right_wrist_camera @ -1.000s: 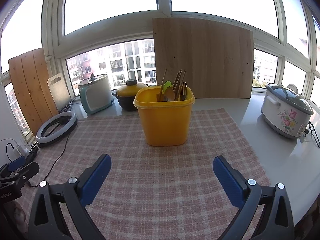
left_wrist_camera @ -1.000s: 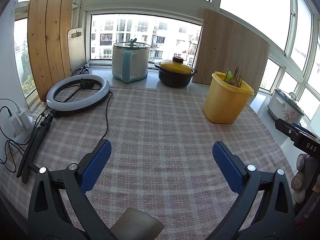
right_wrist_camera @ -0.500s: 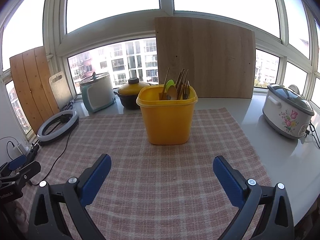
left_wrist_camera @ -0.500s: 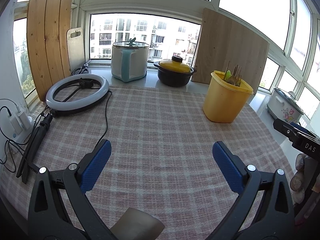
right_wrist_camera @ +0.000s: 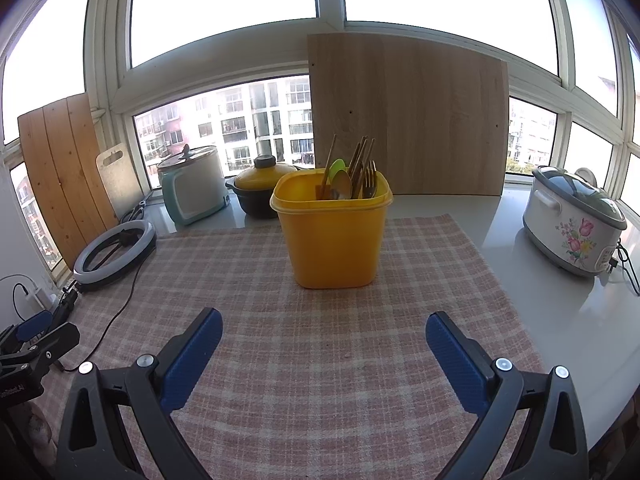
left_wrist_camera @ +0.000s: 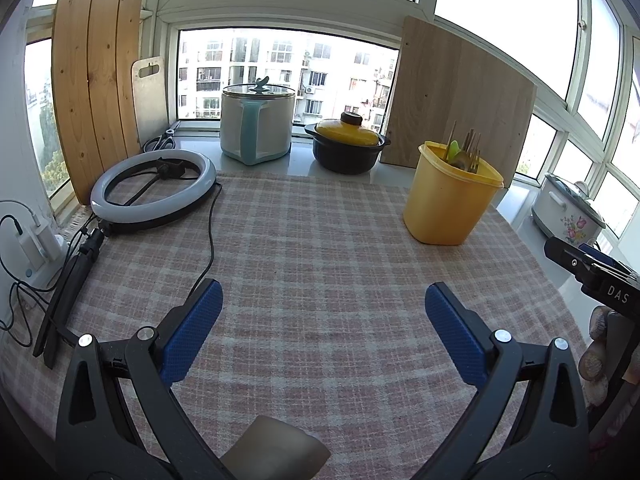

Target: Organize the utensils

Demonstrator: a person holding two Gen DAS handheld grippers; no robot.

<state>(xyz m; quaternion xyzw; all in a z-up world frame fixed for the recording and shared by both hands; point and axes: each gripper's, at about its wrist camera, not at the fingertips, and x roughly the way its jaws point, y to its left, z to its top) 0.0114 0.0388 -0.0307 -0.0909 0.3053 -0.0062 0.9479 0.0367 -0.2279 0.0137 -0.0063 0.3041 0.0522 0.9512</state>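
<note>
- The utensils (right_wrist_camera: 349,178) are standing together inside the yellow container (right_wrist_camera: 333,240) — wooden chopsticks, a green spoon, a wooden spoon and a fork, all with their handles down and their heads rising above the rim.
- The container is sitting upright on the checked cloth (right_wrist_camera: 304,344) that is covering the worktop (right_wrist_camera: 560,308), towards the far side of it.
- No loose utensil is lying on the cloth or on the bare worktop in either view, so the utensils are already lying as the task wants them.
- The right tool (right_wrist_camera: 320,344) is hovering low over the cloth, pointing straight at the container; its two blue pads are standing wide apart and are holding nothing.
- The left tool (left_wrist_camera: 322,320) is hovering over the middle of the cloth, with the container ahead and to its right; it is also spread wide and is gripping nothing.
- I am judging that this scene is fitting two stages — either the gathering is finished and the tools are resting away from the container, or the utensils are waiting to be taken out and sorted in another way. The pictures are not settling which one.
- Other things are standing apart from the work: a ring light (left_wrist_camera: 154,186) at the left, a yellow-lidded pot (left_wrist_camera: 347,146) and a white cooker (right_wrist_camera: 574,220) near the window.
</note>
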